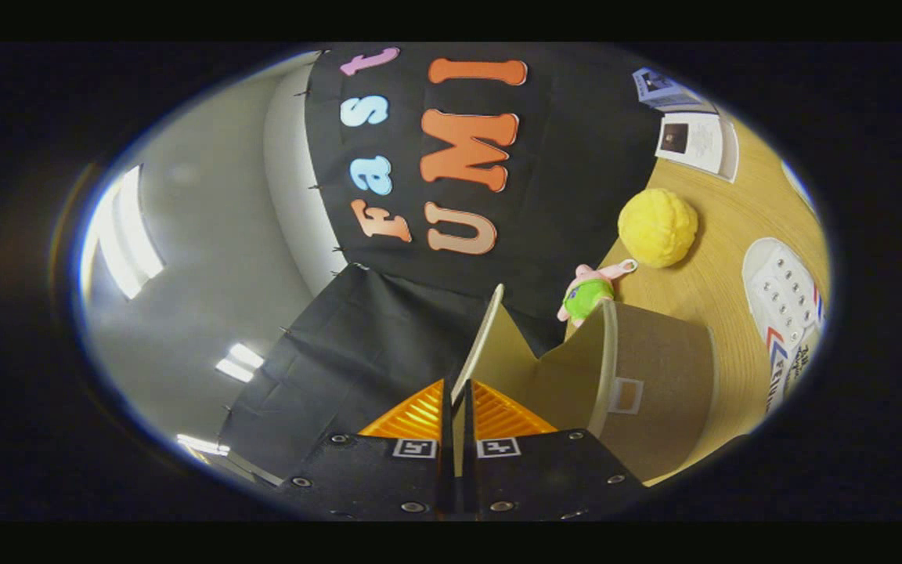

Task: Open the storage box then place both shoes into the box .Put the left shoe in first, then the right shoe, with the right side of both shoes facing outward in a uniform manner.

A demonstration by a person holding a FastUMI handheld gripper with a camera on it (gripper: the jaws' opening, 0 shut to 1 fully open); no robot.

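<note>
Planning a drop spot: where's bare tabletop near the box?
Fingers shut on box lid. Bare wood between box, yellow ball and white shoe. Crowded by plush toy at the box's rim.

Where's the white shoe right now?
In the gripper view, the white shoe lies on the wooden table, beyond the cardboard box, near the yellow ball.

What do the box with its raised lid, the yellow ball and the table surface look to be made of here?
Box: likely matte brown cardboard, given its thin flat walls and pale cut edges. The gripper is shut on its lid, a thin panel of the same look. Yellow ball: soft, bumpy and matte, maybe plush or foam. Table: light wood grain with a smooth finish, possibly laminate.
</note>
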